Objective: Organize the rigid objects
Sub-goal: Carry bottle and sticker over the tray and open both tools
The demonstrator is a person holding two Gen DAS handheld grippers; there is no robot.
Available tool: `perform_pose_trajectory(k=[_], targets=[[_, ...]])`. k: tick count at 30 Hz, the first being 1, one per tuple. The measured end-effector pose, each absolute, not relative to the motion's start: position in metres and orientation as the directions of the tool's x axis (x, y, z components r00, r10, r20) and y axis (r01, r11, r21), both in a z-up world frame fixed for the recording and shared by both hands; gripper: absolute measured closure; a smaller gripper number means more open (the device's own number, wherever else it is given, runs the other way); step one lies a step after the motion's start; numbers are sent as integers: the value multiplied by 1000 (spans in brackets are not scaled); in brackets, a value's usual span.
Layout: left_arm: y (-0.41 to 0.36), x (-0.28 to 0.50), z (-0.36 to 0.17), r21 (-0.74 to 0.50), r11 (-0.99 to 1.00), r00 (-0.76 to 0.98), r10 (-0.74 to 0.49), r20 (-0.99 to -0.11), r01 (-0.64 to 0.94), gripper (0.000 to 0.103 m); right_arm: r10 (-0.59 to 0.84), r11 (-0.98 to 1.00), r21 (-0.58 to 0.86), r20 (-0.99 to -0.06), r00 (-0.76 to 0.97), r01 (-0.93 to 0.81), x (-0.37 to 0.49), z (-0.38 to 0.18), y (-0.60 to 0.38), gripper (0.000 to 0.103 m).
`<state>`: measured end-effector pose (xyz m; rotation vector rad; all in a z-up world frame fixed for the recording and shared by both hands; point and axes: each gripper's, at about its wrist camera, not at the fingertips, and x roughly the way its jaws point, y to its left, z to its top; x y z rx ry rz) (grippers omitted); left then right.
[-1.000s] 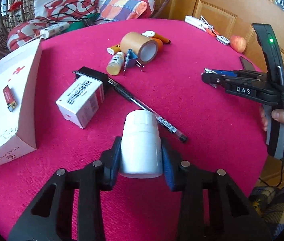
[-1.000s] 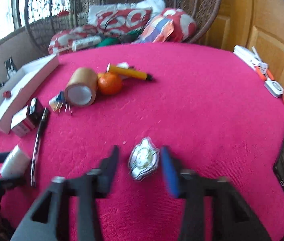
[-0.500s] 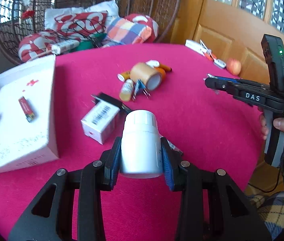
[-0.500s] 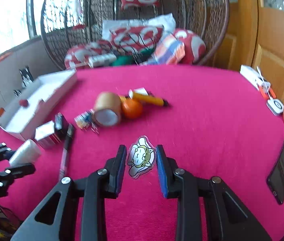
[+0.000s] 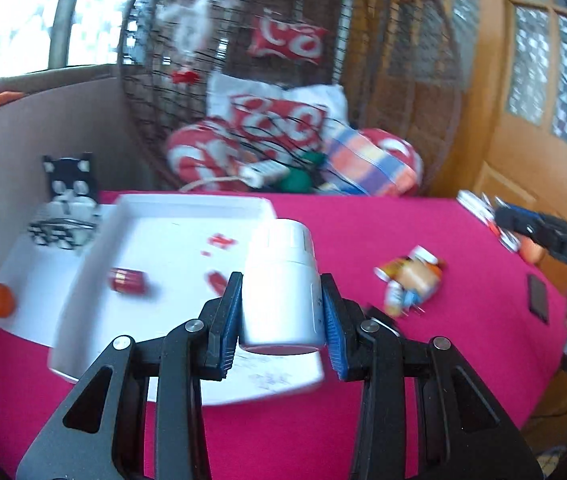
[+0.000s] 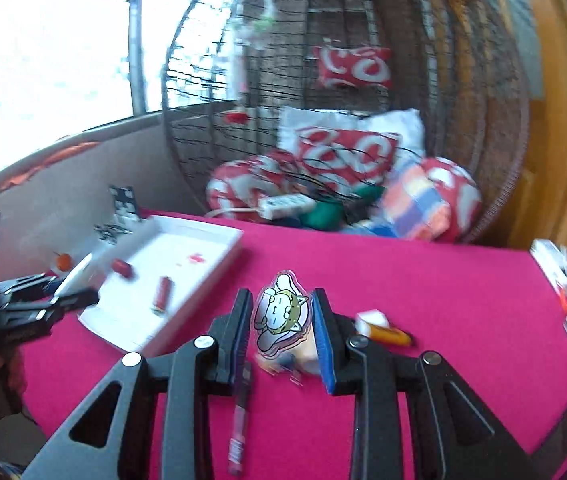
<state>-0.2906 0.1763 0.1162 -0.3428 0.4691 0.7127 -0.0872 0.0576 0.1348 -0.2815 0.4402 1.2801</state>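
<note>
My left gripper (image 5: 281, 312) is shut on a white plastic bottle (image 5: 281, 280), cap pointing away, held in the air over the near edge of the white tray (image 5: 187, 240). Two small red items (image 5: 127, 280) lie in that tray. In the right wrist view my right gripper (image 6: 283, 320) is shut on a flat cartoon-cat charm (image 6: 279, 314), lifted above the pink table (image 6: 423, 288). The white tray (image 6: 207, 240) lies to its left, and the left gripper (image 6: 63, 300) shows at the left edge. The right gripper (image 5: 503, 214) appears at the right edge of the left wrist view.
A tape roll with small items (image 5: 411, 280) lies right of the tray. A black pen (image 6: 241, 412) and an orange marker (image 6: 387, 334) lie under the right gripper. A phone (image 5: 537, 300), an orange fruit (image 5: 1, 300) and a wicker chair with cushions (image 6: 347, 152) surround the table.
Both grippers rose and tilted up. The left one swung left with the bottle, from above the pen to over the tray. The right closed on the charm and lifted it off the cloth.
</note>
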Motion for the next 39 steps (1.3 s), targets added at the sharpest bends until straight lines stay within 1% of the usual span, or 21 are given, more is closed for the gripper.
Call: perform_pose_trajectory(k=[4, 9, 11, 13, 15, 18, 21, 28, 35, 36, 37, 38, 39], targets=[[209, -316, 122, -162, 633, 613, 603, -510, -757, 67, 872, 189, 49, -468, 144, -981, -106, 143, 90, 74], [242, -336, 107, -181, 559, 555, 624, -550, -809, 67, 861, 85, 105, -508, 20, -991, -129, 136, 145, 74], [248, -340, 92, -203, 535, 542, 612, -576, -820, 67, 844, 54, 120, -536, -19, -991, -139, 125, 167, 74], [258, -343, 72, -245, 511, 540, 577, -612, -824, 67, 809, 20, 155, -583, -75, -988, -151, 105, 191, 74], [261, -340, 60, -242, 494, 521, 571, -634, -835, 67, 773, -2, 156, -626, -101, -988, -166, 84, 210, 74], [268, -335, 54, -218, 484, 496, 577, -649, -848, 67, 721, -24, 102, -687, -88, -994, -191, 54, 237, 74], [279, -332, 52, -213, 477, 485, 573, -660, -853, 67, 692, -22, 92, -717, -81, -996, -199, 37, 255, 74], [294, -327, 43, -212, 470, 475, 559, -680, -857, 67, 686, 1, 56, -726, -40, -998, -206, 33, 273, 74], [297, -336, 38, -192, 413, 422, 587, -691, -890, 67, 682, 6, 67, -730, -45, -998, -210, 26, 276, 73], [296, -338, 38, -188, 400, 411, 595, -691, -897, 66, 682, 7, 62, -730, -40, -998, -210, 26, 275, 70], [296, -340, 40, -185, 388, 401, 606, -687, -903, 64, 687, 12, 55, -726, -31, -998, -210, 26, 274, 65], [295, -343, 42, -187, 377, 396, 619, -678, -907, 51, 697, 18, 58, -716, -29, -998, -210, 28, 271, 43], [295, -346, 43, -189, 368, 394, 628, -671, -910, 26, 707, 23, 67, -707, -31, -998, -208, 30, 269, 14]])
